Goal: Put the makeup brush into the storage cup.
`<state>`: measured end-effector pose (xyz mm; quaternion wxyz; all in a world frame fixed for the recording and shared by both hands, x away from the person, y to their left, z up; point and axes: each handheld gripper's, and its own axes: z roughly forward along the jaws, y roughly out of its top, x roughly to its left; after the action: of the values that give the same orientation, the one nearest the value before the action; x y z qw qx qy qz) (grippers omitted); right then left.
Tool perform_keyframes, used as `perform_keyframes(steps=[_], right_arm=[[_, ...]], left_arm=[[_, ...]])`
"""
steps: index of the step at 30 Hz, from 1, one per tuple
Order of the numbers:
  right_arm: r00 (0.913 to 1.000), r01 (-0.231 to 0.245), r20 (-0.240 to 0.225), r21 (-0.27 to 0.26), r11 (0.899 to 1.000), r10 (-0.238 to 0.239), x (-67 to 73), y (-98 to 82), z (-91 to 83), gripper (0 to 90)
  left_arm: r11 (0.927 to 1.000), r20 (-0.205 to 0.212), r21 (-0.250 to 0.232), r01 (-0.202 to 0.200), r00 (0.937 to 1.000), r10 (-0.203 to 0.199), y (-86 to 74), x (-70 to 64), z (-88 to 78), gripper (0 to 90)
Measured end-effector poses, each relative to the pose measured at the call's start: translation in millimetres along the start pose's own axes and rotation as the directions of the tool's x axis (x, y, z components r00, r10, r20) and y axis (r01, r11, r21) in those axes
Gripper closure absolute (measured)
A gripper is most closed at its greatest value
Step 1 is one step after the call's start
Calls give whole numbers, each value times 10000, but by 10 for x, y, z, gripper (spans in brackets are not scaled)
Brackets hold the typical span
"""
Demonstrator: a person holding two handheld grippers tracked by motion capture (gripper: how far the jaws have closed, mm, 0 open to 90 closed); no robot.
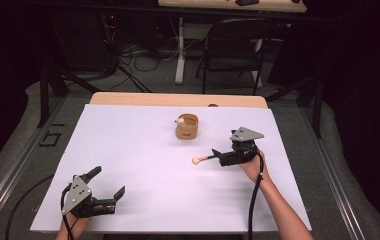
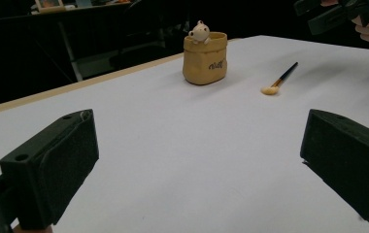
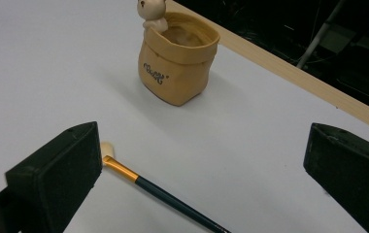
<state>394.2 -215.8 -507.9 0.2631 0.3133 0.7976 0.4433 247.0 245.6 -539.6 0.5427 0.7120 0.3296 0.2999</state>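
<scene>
White sheeting covers the table (image 1: 143, 165). Both grippers are spread wide, pinching nothing. Beneath the right gripper (image 3: 202, 165), nearer one jaw, lies a brush (image 3: 163, 194); a tan pot (image 3: 180, 60) stands ahead. The left gripper (image 1: 109, 184) hovers well apart from both.

The white table (image 1: 143, 165) lies bare between the left gripper (image 1: 109, 182) and the pot (image 1: 187, 127), an open lane. Near the right gripper (image 1: 217, 154), a brush (image 1: 201, 160) lies flat in the way, well apart from the pot; bare table lies between them.
</scene>
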Motion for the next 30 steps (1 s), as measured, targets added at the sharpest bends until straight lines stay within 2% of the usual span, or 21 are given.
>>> perform_keyframes(steps=[1,8,13,15,18,26,28,30], right_arm=[[9999,48,-167,224,9997,-44,-19,22,19,0],[9996,173,-218,479,9987,-163,-80,67,33,16],[9960,476,-803,919,9946,-403,-150,96,56,0],[9952,537,-869,978,9938,-452,-161,104,61,0],[9914,905,-1062,1358,9866,-763,-168,116,96,0],[9867,1267,-1225,1651,9781,-1072,-215,193,128,0],[9844,1387,-1348,1961,9707,-1134,-238,222,132,0],[9848,1370,-1318,1915,9719,-1128,-245,230,136,0]], left_arm=[[10000,1,-4,18,10000,-18,0,-1,0,1],[10000,-1,11,-3,10000,3,0,1,0,2],[10000,6,-2,18,10000,-18,0,-1,1,2],[10000,0,14,27,10000,-27,-1,1,1,2],[10000,6,15,15,10000,-15,-1,3,1,1],[10000,12,-6,44,10000,-44,0,3,-2,1],[10000,22,-6,62,10000,-62,0,2,-2,1],[10000,22,-4,61,10000,-61,-1,3,-1,1]])
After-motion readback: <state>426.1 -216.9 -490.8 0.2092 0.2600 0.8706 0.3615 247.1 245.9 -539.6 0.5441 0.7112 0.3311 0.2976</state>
